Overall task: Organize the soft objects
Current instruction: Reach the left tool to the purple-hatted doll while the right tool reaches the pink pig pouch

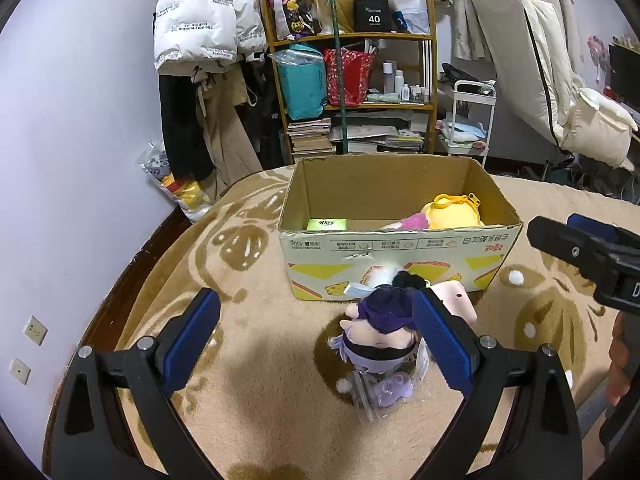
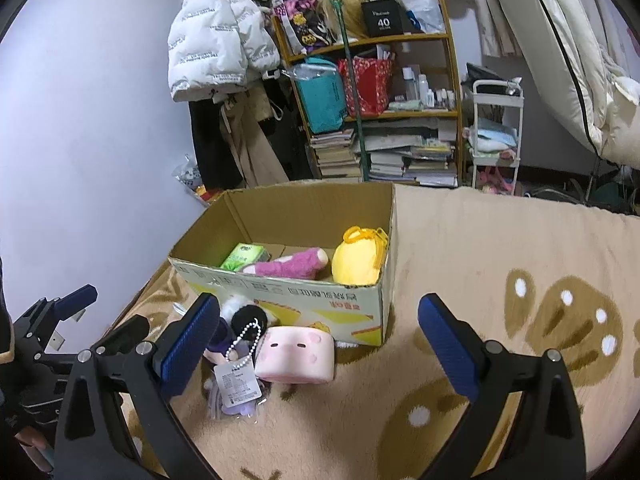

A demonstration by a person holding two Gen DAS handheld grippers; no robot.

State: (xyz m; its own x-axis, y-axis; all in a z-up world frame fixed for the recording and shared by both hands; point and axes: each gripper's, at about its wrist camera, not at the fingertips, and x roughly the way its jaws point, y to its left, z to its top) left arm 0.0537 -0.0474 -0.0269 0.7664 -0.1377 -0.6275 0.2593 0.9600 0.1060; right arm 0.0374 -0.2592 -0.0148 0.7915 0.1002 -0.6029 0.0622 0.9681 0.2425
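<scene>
We see both wrist views looking forward and down, close over the blanket (image 1: 248,408). Both share the cardboard box (image 1: 400,256) (image 2: 320,304) and the shelf (image 1: 352,36) (image 2: 372,42) behind; the right view sits further right.

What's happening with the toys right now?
Both grippers open, left gripper, right gripper. Doll and pink plush lie outside box. Nothing in the way.

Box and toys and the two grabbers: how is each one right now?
Cardboard box: open, upright.
Yellow plush: inside box.
Pink plush: lying inside box.
Green pack: inside box.
Purple-haired doll: lying on blanket.
Pink pig plush: on blanket, outside box.
Left gripper: open.
Right gripper: open.
</scene>
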